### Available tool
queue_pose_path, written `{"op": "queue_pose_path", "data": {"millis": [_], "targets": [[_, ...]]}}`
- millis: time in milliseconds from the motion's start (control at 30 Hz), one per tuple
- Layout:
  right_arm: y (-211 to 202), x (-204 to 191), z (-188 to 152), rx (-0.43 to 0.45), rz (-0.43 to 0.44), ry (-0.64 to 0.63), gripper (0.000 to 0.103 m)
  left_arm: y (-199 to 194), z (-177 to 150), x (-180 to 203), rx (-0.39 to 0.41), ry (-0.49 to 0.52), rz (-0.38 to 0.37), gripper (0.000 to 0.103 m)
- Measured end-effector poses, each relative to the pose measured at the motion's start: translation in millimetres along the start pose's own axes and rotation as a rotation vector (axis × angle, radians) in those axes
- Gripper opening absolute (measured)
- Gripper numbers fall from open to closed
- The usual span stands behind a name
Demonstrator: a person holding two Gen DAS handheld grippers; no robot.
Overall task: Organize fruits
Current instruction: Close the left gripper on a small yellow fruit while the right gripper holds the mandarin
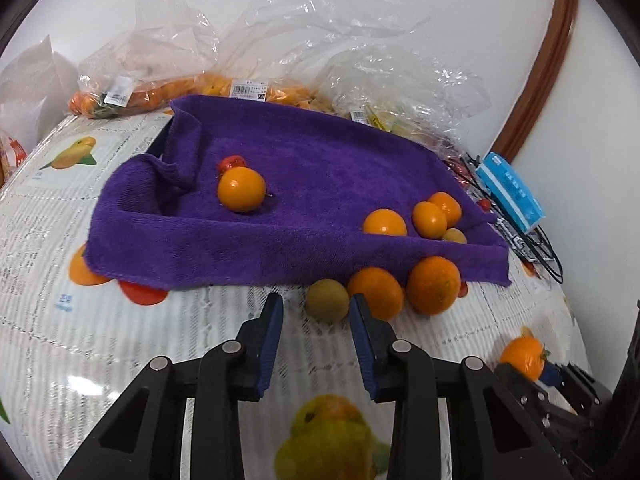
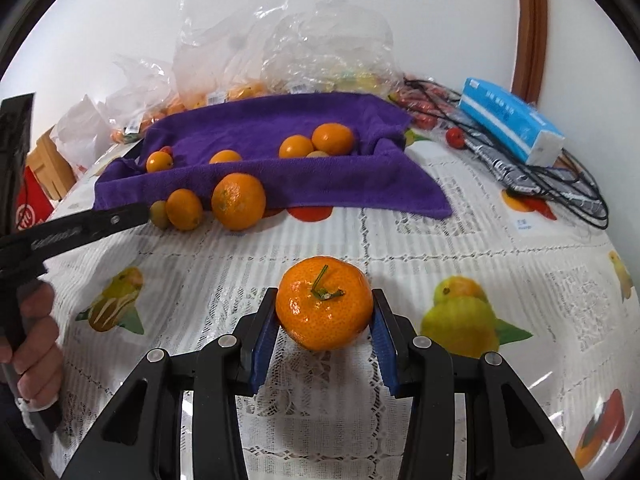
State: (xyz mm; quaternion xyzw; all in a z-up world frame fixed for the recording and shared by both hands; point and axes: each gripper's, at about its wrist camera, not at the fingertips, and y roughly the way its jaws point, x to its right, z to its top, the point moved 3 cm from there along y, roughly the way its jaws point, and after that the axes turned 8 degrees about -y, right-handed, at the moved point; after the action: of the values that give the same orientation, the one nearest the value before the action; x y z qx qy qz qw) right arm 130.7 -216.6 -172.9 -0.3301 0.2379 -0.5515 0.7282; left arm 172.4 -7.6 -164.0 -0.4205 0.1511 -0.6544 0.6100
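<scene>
Honestly nothing here is readable. The barcode stickers (image 1: 249, 90) on the plastic bags (image 1: 168, 60), the blue tissue pack (image 2: 510, 124) print and the small tablecloth (image 2: 440, 240) captions are all too blurry.

Small red fruit (image 1: 231, 162) half behind orange (image 1: 241, 189)

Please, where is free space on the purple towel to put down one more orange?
The middle of the purple towel is bare, between the lone orange on its left and the orange cluster at its right corner. The plastic bags crowd the back edge.
</scene>
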Motion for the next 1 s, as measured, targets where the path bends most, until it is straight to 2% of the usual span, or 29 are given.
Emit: {"op": "queue_pose_path", "data": {"millis": [167,200,367,500,767,1000], "targets": [[7.6,5.4,-2.5,-0.034,0.033,0.04,0.044,6.7,2.1,4.5,0.004,-0.002,0.02,0.026],[7.5,5.0,-2.6,-0.033,0.035,0.043,0.044,8.1,2.4,5.7,0.0,0.002,0.019,0.021],[7.5,3.4,-2.8,-0.031,0.049,0.041,0.044,10.0,1.4,11.8,0.001,0.033,0.058,0.021],[7.0,3.1,-2.9,-0.03,0.051,0.042,0.044,18.8,2.0,13.3,-0.029,0.04,0.094,0.021],[8.8,5.0,-3.3,-0.025,0.073,0.062,0.044,24.0,4.5,19.5,-0.028,0.046,0.103,0.025],[8.8,6.6,-2.7,-0.021,0.087,0.076,0.044,29.2,8.8,19.8,-0.02,0.035,0.121,0.024]]}}
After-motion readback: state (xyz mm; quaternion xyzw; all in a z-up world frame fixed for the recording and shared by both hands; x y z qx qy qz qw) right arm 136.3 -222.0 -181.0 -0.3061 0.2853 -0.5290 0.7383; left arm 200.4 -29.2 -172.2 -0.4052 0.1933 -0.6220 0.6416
